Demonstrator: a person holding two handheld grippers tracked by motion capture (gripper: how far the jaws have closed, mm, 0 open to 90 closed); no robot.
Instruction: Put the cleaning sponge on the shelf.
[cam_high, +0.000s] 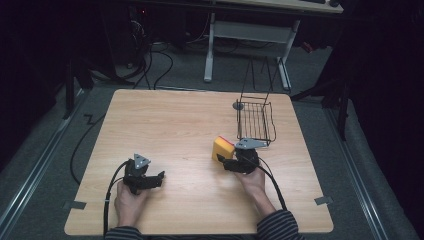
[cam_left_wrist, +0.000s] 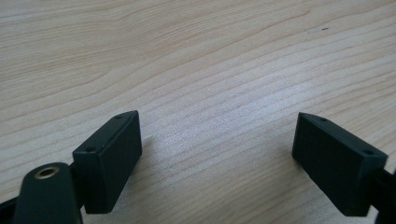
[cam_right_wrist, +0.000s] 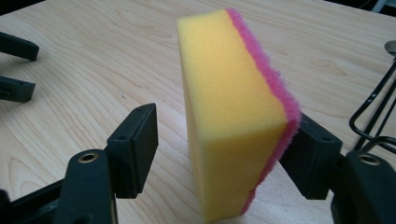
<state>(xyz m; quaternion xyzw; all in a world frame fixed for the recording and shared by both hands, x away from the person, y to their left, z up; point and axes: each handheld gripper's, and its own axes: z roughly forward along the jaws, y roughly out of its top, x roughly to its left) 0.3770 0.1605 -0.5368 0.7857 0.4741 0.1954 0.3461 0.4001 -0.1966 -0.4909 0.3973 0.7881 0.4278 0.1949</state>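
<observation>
A yellow sponge (cam_high: 223, 148) with a pink scouring face stands on its edge on the wooden table (cam_high: 175, 120), right of centre. My right gripper (cam_high: 225, 156) is open around it. In the right gripper view the sponge (cam_right_wrist: 229, 116) stands between the jaws of my right gripper (cam_right_wrist: 224, 116): the right-hand jaw is against the pink face and the left-hand one stands apart from the yellow side. My left gripper (cam_high: 159, 178) rests low at the front left, open over bare wood (cam_left_wrist: 217, 116), with nothing between its jaws.
A black wire basket (cam_high: 255, 122) stands just behind and right of the sponge, its wires (cam_right_wrist: 373, 107) close to my right gripper. A small grey disc (cam_high: 238, 105) lies by the basket's far corner. Desk legs and cables lie beyond the table's far edge.
</observation>
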